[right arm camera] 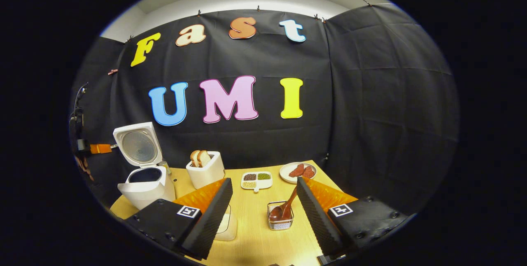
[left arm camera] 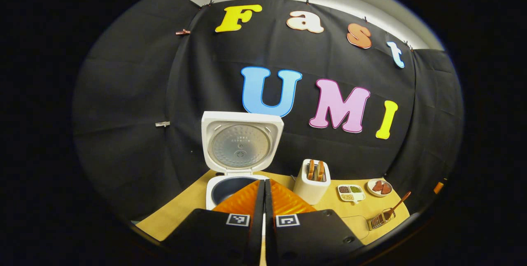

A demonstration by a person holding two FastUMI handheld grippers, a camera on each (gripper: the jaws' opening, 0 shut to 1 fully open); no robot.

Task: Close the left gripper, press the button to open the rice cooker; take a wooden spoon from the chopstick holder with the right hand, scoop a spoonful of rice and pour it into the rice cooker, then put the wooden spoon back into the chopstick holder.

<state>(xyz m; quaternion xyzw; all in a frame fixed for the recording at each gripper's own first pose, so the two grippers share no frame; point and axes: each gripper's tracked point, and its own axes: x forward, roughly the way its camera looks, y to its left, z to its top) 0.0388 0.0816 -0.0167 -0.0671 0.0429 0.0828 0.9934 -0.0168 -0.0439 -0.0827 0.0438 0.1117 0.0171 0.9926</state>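
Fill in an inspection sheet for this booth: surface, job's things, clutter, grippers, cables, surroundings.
Surface: wooden table.
Job's things: rice cooker with its lid up; wooden spoon standing in the chopstick holder; divided grain dish.
Clutter: toaster holding bread; plate of reddish food.
Grippers: left gripper jaws shut on nothing; right gripper jaws open, the holder ahead between them.
Cables: nothing seen.
Surroundings: black cloth wall.

Each claw (right arm camera: 263, 200) has black housings with screws and square black-and-white tags — the left claw (left arm camera: 263, 200) likewise.
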